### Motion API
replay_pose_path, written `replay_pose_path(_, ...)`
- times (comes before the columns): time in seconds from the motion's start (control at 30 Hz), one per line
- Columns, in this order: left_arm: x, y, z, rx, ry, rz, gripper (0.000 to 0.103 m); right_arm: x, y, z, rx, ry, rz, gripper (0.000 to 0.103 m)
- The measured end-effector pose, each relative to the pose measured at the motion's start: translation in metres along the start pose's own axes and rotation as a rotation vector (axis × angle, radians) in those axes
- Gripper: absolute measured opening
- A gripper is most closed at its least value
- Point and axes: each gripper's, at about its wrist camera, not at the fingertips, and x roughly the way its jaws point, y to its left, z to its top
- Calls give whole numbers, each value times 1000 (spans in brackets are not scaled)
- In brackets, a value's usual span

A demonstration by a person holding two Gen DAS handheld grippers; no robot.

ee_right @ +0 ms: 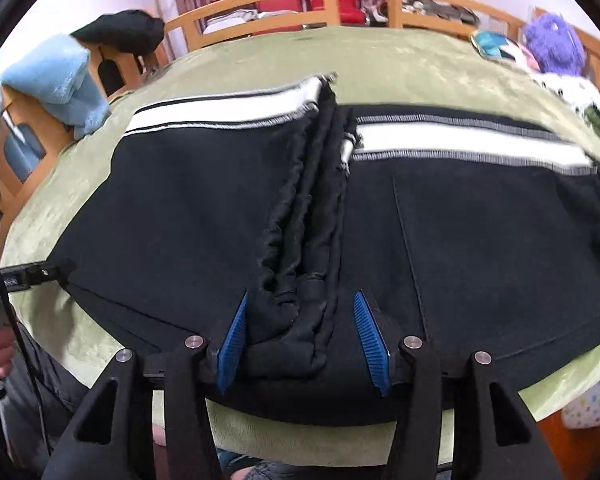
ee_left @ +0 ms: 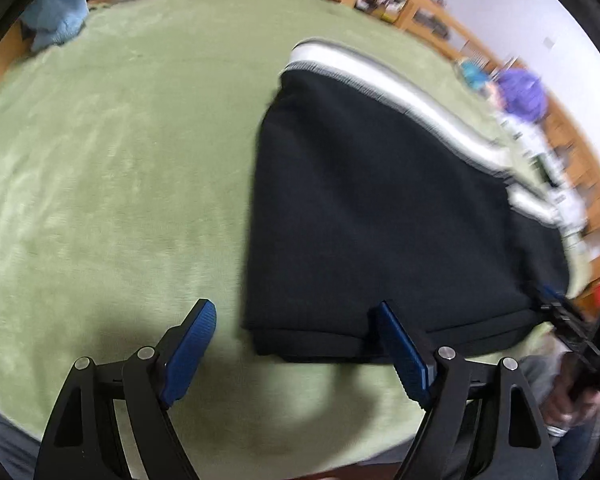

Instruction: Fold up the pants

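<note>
Lying folded on the green plush blanket [ee_left: 100, 160], the black pants [ee_right: 480, 248] spreading ahead of the right gripper [ee_right: 304, 336], a bunched ridge of gathered dark knit sitting between its parted blue ribbed pads [ee_right: 232, 344] without being pinched. Running across the far edge, a white side stripe [ee_right: 228, 110] with grey stitched borders. Hovering over the near left corner of the pants [ee_left: 380, 220], the left gripper [ee_left: 296, 352] standing wide open and gripping nothing, one pad over bare blanket, the other over the hem
</note>
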Motion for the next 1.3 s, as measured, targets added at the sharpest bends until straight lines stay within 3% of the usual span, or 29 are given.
replay_pose_path(0.13,2,1,1,-37,-10,-71,80,-15,-7,21,33,-99,53,53)
replay_pose_path(0.23,8,4,1,-82,-5,-99,78,-8,-7,47,-13,-128,15,54)
replay_pose_path(0.43,17,8,2,-86,-21,-86,66,21,-13,98,-37,-177,57,54)
replay_pose_path(0.5,19,10,5,-102,-29,-89,62,45,-11,106,-63,-123,90,45)
replay_pose_path(0.57,18,16,6,-131,-34,-108,53,79,-12,109,-58,-24,13,32)
replay_pose_path(0.63,17,22,8,-172,-32,-136,45,100,-18,107,-35,30,-1,31)
replay_pose_path(0.77,9,18,10,-169,-40,-146,27,83,-20,108,-53,18,-8,30)
replay_pose_path(0.87,-11,-3,16,-106,-89,-121,19,46,-37,98,15,-49,0,34)
replay_pose_path(1.07,-59,-46,38,-21,-177,-143,16,-23,-80,61,82,-96,-101,44)
replay_pose_path(1.3,-106,-156,64,208,-276,-149,16,-87,-144,6,208,-102,-216,48)
